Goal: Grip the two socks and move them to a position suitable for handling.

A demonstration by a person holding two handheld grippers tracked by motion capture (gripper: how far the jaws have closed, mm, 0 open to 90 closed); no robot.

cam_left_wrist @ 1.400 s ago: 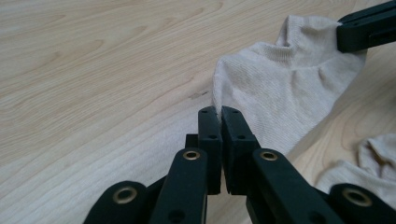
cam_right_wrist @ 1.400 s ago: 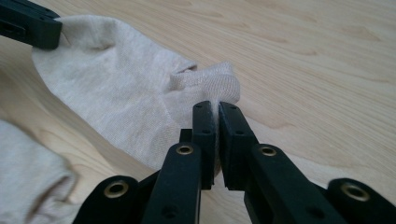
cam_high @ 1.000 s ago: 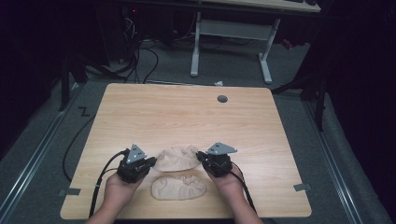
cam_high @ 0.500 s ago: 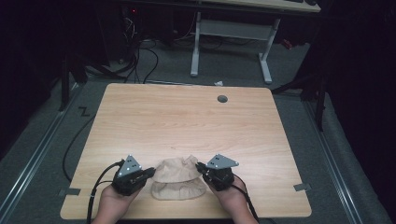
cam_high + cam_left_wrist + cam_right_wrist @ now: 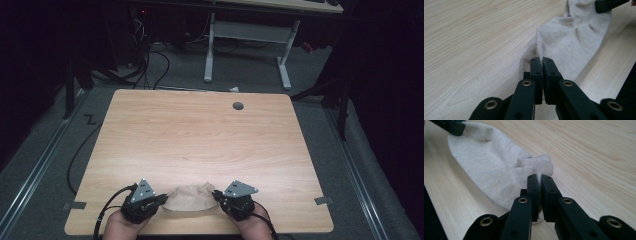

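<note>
From the high view, a beige sock (image 5: 189,199) is lying at the near edge of the wooden bench (image 5: 200,140), stretched between the left gripper (image 5: 161,200) and the right gripper (image 5: 217,196), both held in hands.

Left gripper view: the left gripper (image 5: 542,62) is pinching one end of the sock (image 5: 571,42), jaws clamped tight.

Right gripper view: the right gripper (image 5: 540,178) is clamping the sock (image 5: 491,167) at its cuff, cloth bunching there.

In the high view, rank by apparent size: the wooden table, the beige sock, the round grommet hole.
1. wooden table
2. beige sock, bunched between both grippers
3. round grommet hole
</note>
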